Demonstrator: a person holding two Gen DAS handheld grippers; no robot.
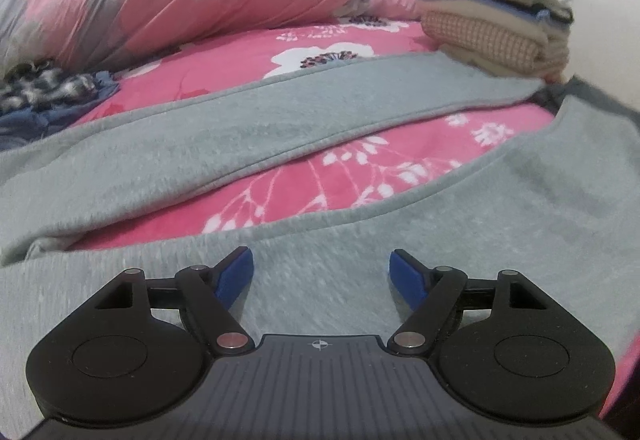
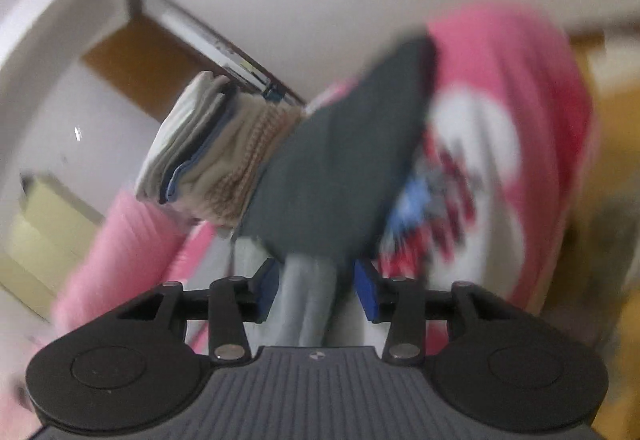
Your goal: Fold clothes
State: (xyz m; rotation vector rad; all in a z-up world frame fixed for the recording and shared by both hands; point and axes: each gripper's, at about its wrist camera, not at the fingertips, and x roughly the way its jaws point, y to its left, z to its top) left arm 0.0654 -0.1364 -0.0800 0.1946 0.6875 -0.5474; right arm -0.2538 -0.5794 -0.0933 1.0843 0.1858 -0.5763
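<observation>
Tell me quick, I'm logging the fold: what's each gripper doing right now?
Left gripper: open, holding nothing, over the grey garment.
Right gripper: open, a grey fold of the garment lies loose between its fingers.

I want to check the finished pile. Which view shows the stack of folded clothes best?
The left wrist view: the stack of folded clothes sits upright and fairly sharp, its layers distinct. The right wrist view shows it tilted and motion-blurred.
</observation>
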